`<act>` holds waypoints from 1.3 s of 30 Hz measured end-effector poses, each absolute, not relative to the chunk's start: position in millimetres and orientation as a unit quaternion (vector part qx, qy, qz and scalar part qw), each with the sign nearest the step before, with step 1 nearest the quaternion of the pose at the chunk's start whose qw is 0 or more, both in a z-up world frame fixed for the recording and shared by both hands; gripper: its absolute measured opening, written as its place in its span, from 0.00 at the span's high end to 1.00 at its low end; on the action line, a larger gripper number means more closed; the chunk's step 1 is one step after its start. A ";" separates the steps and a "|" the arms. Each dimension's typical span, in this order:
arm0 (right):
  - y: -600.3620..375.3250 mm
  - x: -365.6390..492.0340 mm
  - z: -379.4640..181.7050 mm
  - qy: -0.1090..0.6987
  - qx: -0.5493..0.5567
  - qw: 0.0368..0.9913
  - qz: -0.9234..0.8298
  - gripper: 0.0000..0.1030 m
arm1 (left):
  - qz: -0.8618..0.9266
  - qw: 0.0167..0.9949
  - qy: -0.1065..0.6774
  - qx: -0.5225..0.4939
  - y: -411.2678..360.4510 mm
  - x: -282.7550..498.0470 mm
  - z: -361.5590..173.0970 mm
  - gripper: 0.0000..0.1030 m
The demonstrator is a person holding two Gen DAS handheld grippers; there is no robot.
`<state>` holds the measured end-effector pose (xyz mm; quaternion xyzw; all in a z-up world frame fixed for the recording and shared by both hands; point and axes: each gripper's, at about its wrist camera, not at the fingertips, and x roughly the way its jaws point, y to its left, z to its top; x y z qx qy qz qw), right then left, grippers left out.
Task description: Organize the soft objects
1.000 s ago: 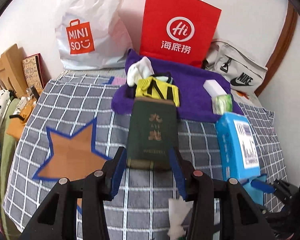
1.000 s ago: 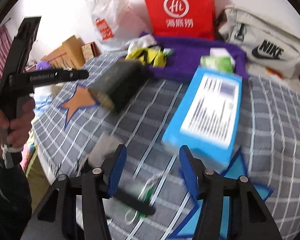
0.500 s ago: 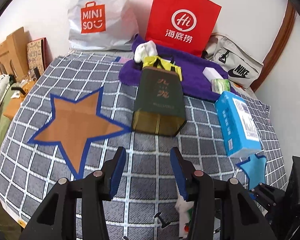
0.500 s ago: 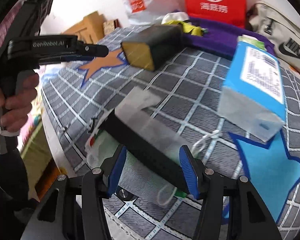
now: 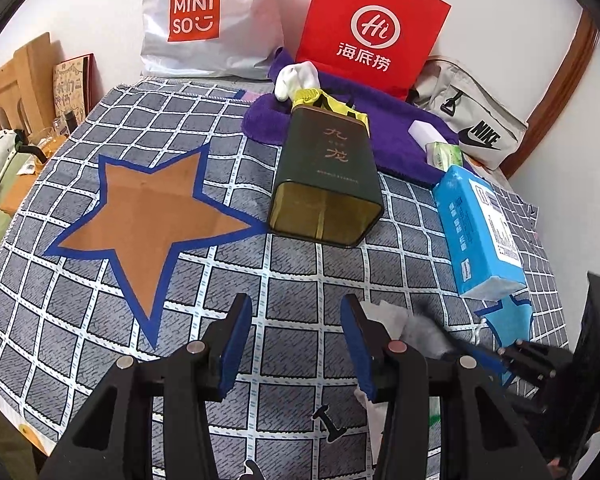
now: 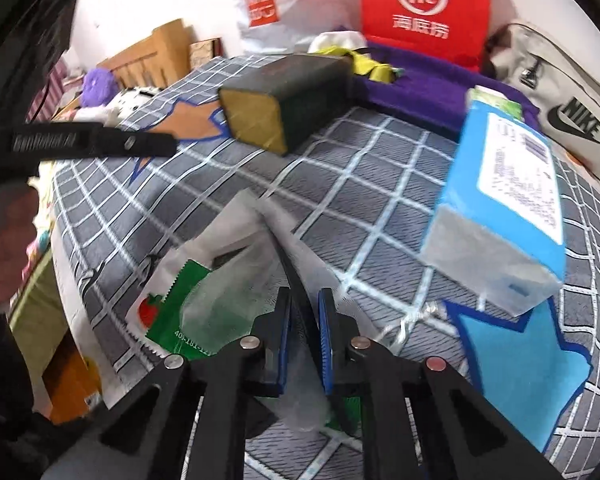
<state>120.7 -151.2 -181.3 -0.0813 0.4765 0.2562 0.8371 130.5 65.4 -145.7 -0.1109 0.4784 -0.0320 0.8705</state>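
From the left wrist view, the left gripper (image 5: 296,344) is hovering over the grey checked cloth (image 5: 308,280) with its blue-padded fingers apart and nothing between them. Beyond it, a dark green tin (image 5: 328,176) is lying on its side, open end facing near, between the orange star (image 5: 148,216) on the left and the blue tissue pack (image 5: 480,232) on the right. At the far edge, a purple towel (image 5: 388,124) is lying in front of a red paper bag (image 5: 372,28).

From the right wrist view, the right gripper (image 6: 304,336) is closing its jaws on a translucent plastic pouch (image 6: 236,272) with a dark strip along it, lying at the near edge of the cloth; the pads are pinching the strip. The tissue pack is resting to the right, partly over a blue star (image 6: 516,356). The person's left hand (image 6: 4,256) is gripping the other tool's handle at far left.
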 end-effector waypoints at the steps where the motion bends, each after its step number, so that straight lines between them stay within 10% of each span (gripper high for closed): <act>1: -153.5 121.3 -179.2 0.475 -0.079 0.839 0.252 0.89 | -0.033 0.870 0.479 -0.110 64.7 130.2 -146.1 0.57; 35: -240.3 101.1 -184.2 0.487 -0.023 0.857 0.168 0.97 | -0.105 0.846 0.523 0.015 -18.4 137.6 -186.0 0.48; 39: -244.7 104.1 -193.0 0.486 -0.012 0.859 0.162 0.95 | -0.089 0.855 0.510 0.033 -20.7 140.4 -186.9 0.75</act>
